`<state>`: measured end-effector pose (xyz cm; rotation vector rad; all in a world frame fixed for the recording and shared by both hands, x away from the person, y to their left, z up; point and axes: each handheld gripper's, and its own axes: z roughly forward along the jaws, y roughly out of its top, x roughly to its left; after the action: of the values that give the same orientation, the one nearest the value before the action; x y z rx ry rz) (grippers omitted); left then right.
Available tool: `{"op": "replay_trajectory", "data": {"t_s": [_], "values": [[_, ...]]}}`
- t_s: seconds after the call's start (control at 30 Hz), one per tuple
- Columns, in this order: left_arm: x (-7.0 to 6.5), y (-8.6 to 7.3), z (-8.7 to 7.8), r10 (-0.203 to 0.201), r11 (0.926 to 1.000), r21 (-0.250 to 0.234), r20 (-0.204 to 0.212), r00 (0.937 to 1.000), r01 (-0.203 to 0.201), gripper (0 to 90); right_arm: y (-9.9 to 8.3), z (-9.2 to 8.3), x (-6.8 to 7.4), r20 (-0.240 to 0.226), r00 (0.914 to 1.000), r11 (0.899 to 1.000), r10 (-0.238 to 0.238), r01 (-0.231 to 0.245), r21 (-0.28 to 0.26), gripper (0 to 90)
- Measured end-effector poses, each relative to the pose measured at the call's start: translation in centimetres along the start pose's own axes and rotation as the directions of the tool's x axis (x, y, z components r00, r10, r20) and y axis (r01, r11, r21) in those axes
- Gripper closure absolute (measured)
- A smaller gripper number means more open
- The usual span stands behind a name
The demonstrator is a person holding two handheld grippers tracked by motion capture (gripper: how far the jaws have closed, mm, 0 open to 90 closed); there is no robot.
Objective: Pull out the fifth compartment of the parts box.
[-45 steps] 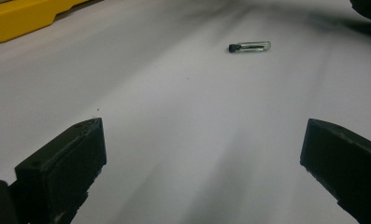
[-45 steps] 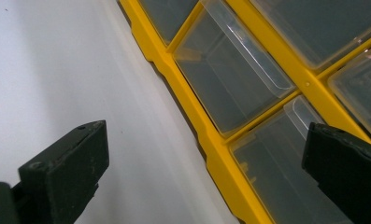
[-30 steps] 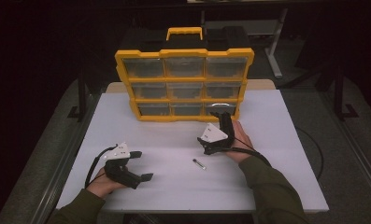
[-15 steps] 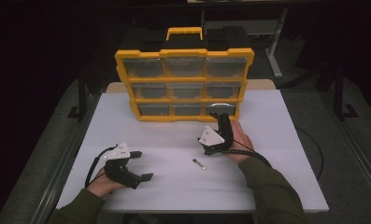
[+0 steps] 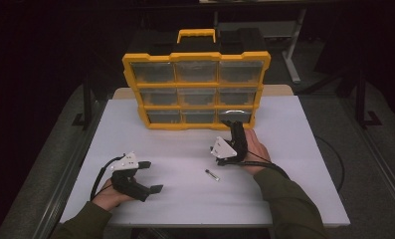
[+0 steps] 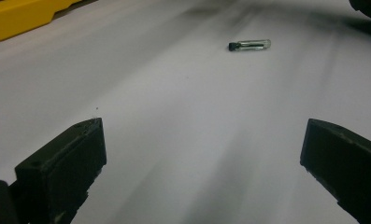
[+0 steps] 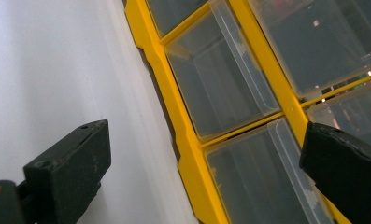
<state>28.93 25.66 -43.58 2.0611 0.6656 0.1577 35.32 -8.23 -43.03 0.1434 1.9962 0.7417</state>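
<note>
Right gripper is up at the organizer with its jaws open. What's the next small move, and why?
Probably ease the right gripper forward onto the bottom-right drawer of the organizer and close on its front lip. Its jaws stand open, aimed at the clear drawers in the right gripper view, and hold nothing. The vial lies loose on the table, and the left gripper rests open.

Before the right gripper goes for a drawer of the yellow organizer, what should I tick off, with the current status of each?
1. Right gripper open: ok, jaws spread wide.
2. Right gripper aimed at the yellow plastic drawer organizer: ok, clear drawer fronts lie between its jaws in the right gripper view.
3. Right gripper touching a drawer: cannot tell.
4. Left gripper open and holding nothing: ok.
5. Small clear glass vial with a dark cap lying loose on the white table, apart from both grippers: ok.
6. Drawers shut: ok, none pulled out.
</note>
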Motion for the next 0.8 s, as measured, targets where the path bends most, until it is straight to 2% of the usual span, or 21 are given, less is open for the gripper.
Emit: {"op": "replay_trajectory", "data": {"t_s": [0.1, 0.2, 0.3, 0.47, 0.53, 0.73, 0.8], "values": [[0.06, 0.02, -0.02, 0.009, 1.0, 0.001, -0.001, 1.0, -0.009, 0.0, 0.13, 0.0, 0.03, 0.02, 0.9988, 0.999, -0.045, 0.045, -0.004, 1.5], [0.08, 0.03, -0.04, 0.011, 0.9999, -0.001, -0.002, 0.9999, -0.011, 0.0, 0.23, -0.01, 0.12, 0.028, 0.9976, 0.998, -0.063, 0.063, -0.007, 1.5], [0.08, 0.03, -0.04, 0.012, 0.9999, 0.0, -0.002, 0.9999, -0.012, 0.0, 0.37, -0.01, 0.3, 0.04, 0.994, 0.995, -0.101, 0.102, -0.006, 1.5], [0.07, 0.03, -0.04, 0.011, 0.9999, 0.001, -0.002, 0.9999, -0.011, 0.0, 0.49, -0.05, 0.46, 0.049, 0.9911, 0.992, -0.124, 0.124, -0.003, 1.5], [0.07, 0.03, -0.03, 0.011, 0.9999, 0.0, -0.003, 0.9999, -0.011, 0.0, 0.58, -0.08, 0.6, 0.067, 0.9875, 0.99, -0.143, 0.143, 0.002, 1.6], [0.06, 0.01, -0.06, 0.007, 1.0, 0.0, -0.005, 1.0, -0.007, 0.0, 0.7, -0.08, 0.78, 0.079, 0.9816, 0.985, -0.174, 0.174, 0.004, 1.6], [0.08, 0.02, -0.06, 0.011, 0.9999, -0.001, -0.005, 0.9999, -0.011, 0.0, 0.73, -0.07, 0.95, 0.083, 0.9772, 0.981, -0.195, 0.195, 0.005, 1.6]]}}
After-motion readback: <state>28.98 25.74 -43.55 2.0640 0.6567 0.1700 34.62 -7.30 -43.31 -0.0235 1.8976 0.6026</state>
